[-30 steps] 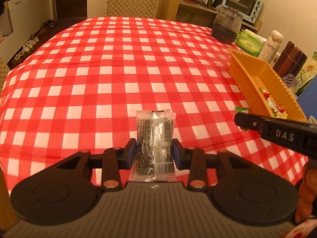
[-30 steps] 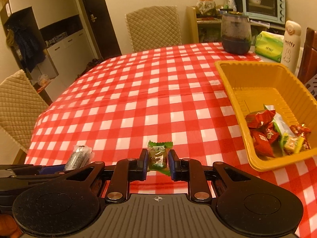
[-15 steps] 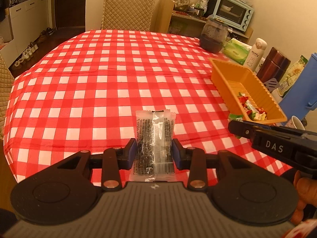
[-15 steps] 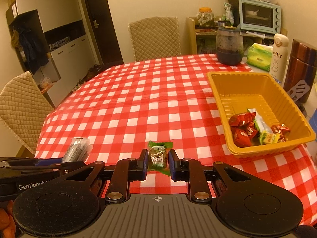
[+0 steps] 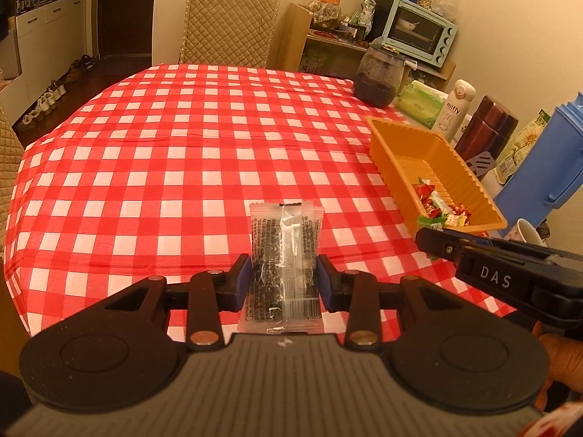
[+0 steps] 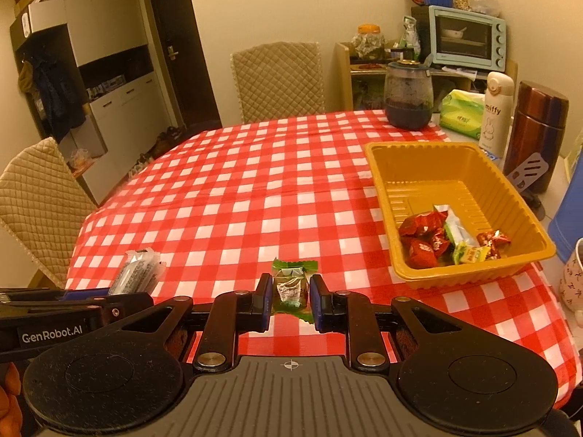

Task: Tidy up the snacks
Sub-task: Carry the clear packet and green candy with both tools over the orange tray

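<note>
left gripper (image 5: 284, 279) clamps clear packet (image 5: 283, 260) | right gripper (image 6: 290, 298) pinches green candy (image 6: 292, 286) — small, could slip | risk: arms bump over orange tray (image 6: 419, 160)

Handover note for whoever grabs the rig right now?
Left hand-held gripper: shut on a clear rectangular packet with dark contents, lifted above the red-checked tablecloth.
Right hand-held gripper: shut on a small green-wrapped candy.
Orange plastic tray to the right holds several red, green and yellow wrapped snacks.
Left: drop both held items into the tray.
</note>
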`<state>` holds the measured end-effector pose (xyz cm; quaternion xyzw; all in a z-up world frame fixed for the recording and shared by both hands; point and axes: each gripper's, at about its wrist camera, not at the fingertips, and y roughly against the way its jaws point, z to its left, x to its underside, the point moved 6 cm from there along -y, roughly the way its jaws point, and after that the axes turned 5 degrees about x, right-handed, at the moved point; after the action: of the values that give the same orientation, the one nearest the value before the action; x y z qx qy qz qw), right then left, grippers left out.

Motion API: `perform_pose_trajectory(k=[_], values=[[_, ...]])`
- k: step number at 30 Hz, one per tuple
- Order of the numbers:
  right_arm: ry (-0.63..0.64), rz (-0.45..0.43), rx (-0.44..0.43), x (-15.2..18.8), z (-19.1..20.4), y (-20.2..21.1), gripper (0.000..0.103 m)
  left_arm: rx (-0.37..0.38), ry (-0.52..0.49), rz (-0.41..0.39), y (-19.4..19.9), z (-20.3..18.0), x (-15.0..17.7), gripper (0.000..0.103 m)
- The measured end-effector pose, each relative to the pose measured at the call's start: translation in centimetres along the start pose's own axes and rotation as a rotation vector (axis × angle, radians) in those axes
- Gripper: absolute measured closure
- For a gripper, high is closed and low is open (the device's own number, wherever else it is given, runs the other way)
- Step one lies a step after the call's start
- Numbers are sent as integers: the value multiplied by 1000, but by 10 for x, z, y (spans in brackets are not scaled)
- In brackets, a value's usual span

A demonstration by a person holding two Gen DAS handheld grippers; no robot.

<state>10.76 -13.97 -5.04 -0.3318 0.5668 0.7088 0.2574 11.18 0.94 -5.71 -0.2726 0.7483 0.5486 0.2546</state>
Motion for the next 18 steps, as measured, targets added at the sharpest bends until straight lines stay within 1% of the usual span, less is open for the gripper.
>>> perform_pose_trajectory(k=[4,18], values=[[-9,-5,13,-1,-8,5,81,8,6,-9,1,-6,-2,69],[-50,-34,68,-8,-43,19,81,56,1,1,-7,-36,-3,69]])
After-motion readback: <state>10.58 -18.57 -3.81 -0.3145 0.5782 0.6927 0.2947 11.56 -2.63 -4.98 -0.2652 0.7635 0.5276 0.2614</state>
